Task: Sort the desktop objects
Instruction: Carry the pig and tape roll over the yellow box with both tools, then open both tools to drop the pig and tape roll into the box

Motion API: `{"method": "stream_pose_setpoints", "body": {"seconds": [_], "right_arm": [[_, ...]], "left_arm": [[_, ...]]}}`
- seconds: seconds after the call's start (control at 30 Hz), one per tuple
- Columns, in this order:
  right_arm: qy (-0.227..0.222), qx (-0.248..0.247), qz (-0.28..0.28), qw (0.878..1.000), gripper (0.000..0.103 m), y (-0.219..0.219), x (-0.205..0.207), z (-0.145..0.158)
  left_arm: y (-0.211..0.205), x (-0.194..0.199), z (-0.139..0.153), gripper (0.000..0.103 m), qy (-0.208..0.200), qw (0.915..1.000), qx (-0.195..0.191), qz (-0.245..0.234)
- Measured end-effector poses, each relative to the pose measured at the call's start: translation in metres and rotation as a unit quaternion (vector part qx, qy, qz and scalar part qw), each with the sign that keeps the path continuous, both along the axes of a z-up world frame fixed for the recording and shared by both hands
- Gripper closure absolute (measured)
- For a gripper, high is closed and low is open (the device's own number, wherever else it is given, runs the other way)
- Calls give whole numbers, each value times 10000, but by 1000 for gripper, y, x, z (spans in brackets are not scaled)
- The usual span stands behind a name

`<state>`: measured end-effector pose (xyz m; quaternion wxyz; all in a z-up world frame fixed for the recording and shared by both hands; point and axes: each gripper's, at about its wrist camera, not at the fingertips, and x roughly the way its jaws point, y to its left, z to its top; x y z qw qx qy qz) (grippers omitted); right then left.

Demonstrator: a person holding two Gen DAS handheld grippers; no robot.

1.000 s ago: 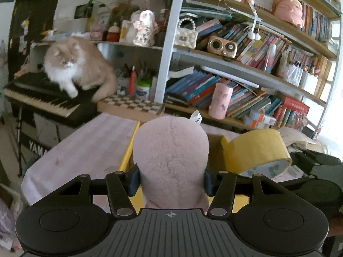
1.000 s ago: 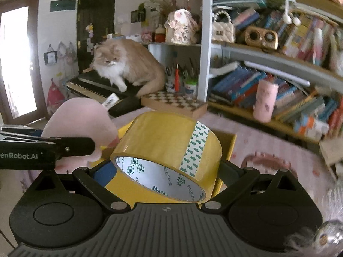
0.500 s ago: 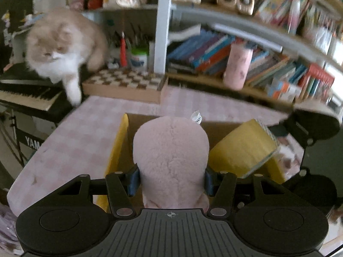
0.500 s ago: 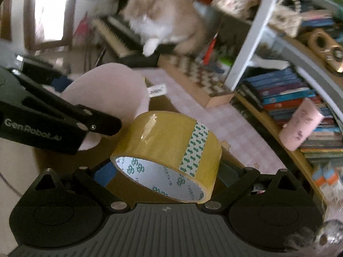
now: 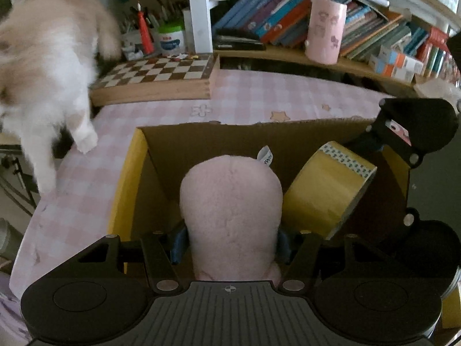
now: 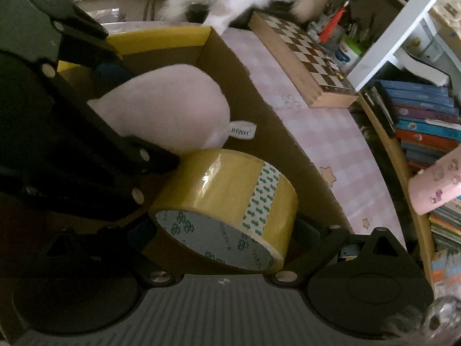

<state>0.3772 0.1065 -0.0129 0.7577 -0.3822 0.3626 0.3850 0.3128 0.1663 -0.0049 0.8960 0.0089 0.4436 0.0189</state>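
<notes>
A pink plush toy (image 5: pixel 230 207) sits between the blue pads of my left gripper (image 5: pixel 230 245). The jaws are opening, but the pads still touch the toy's sides. The toy hangs low inside an open cardboard box (image 5: pixel 126 187) with yellow outer walls. Just right of it, my right gripper (image 6: pixel 223 230) is shut on a roll of yellow tape (image 6: pixel 224 201), lying on its side, also inside the box. In the right wrist view the plush toy (image 6: pixel 161 106) rests against the top of the roll. The box floor under both is hidden.
A cream and white cat (image 5: pixel 43 72) steps onto the pink checked tablecloth (image 5: pixel 259 95) left of the box. A wooden chessboard (image 5: pixel 161 77) lies behind the box. A pink cup (image 5: pixel 325 31) and rows of books fill the shelf beyond.
Both grippers have come down and tilted forward, carrying the toy and the tape from above the box into it. The cat has moved off the keyboard onto the table's left edge.
</notes>
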Motion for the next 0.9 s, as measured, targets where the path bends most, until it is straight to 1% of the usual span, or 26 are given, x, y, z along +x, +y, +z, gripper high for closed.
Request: {"method": "stream_pose_setpoints", "body": {"seconds": [0.1, 0.13, 0.2, 0.23, 0.27, 0.37, 0.5, 0.6, 0.9], "right_arm": [[12, -72, -12, 10000, 4, 1, -1, -2], [17, -73, -33, 10000, 4, 0, -1, -2], [-5, -38, -83, 10000, 3, -1, -1, -1], [-22, -25, -105, 9999, 3, -1, -1, -1], [-22, 10, -105, 9999, 3, -2, -2, 0], [-55, 196, -126, 9997, 2, -5, -8, 6], [-253, 499, -164, 9983, 2, -12, -23, 24], [-413, 760, -312, 9958, 2, -20, -35, 38], [-917, 1420, -869, 9818, 2, -57, -93, 75]], "left_arm": [[-1, 0, 0, 40, 12, 10000, 5, -30], [-2, 0, 1, 37, 9, 10000, 17, -43], [-4, -2, 2, 25, -69, 9999, 96, -63], [-6, -5, 5, 15, -164, 9997, 178, -35], [-7, -8, 8, 11, -289, 9993, 246, -6], [-6, -18, 18, 9, -567, 9982, 207, -40], [-8, -33, 36, 8, -928, 9956, 148, -18], [-11, -48, 50, 8, -1190, 9928, 85, -22], [-25, -109, 88, 7, -1959, 9805, -61, -137]]}}
